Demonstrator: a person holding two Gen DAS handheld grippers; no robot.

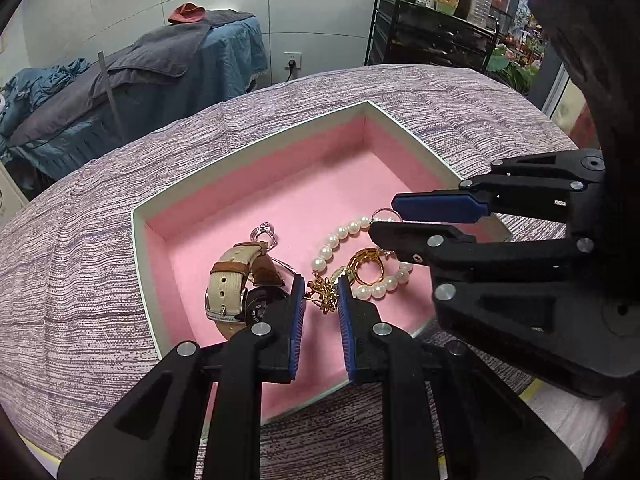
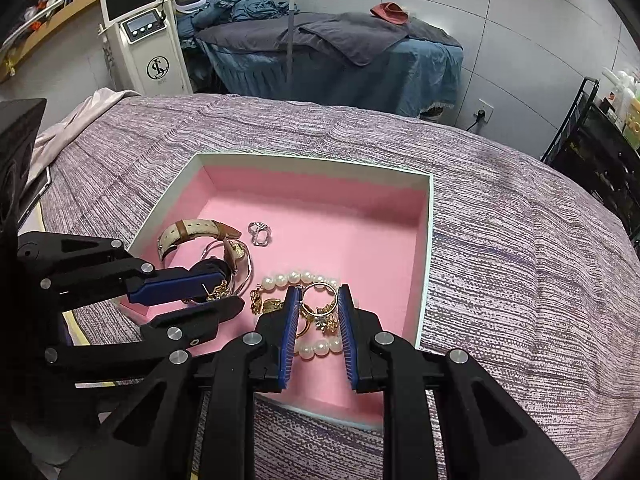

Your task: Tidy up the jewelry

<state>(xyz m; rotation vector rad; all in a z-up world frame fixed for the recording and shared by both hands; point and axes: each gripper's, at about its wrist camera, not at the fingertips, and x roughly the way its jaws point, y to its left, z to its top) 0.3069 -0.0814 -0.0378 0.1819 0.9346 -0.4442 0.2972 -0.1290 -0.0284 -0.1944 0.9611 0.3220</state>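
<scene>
Purple bedspread [image 2: 500,240], blue massage bed [image 2: 340,60], black shelf [image 1: 432,36]

the left gripper [image 1: 321,292] hung over the pink-lined box [image 1: 248,168], its nearly closed pads flanking a gold chain [image 1: 324,294] beside the watch [image 1: 240,280] and pearl bracelet [image 1: 344,236].

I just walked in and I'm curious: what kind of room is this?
Probably a beauty or massage salon: a towel-draped treatment bed, a white machine with a screen, and a black cart of bottles.

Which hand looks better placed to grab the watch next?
Left, probably. The left gripper hangs right beside the watch, while the right gripper sits over the pearl bracelet, farther across the pink box.
</scene>
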